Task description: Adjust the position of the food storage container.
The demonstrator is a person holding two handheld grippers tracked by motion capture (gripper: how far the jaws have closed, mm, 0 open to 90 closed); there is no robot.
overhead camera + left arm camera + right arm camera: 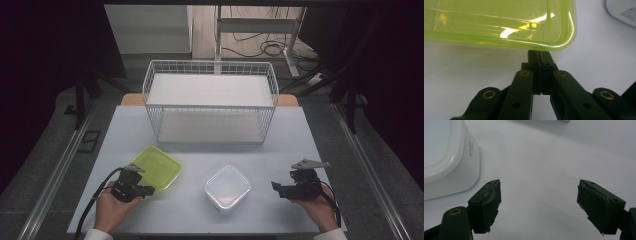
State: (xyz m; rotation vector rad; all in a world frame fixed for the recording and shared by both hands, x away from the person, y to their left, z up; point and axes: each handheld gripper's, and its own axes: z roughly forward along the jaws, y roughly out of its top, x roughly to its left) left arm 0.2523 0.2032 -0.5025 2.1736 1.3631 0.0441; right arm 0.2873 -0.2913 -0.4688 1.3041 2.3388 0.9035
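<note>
White tabletop before a wire basket (210,100): the left gripper (539,53), jaws clenched on the near rim of a translucent lime-green plastic lid (156,167), risks slipping off that thin edge, while the right gripper (537,206) waits released beside a white square container (227,188).

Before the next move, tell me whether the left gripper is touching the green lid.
Cannot tell. In the left gripper view the shut left gripper ends right at the rim of the green lid, but neither contact nor a gap shows plainly.
</note>
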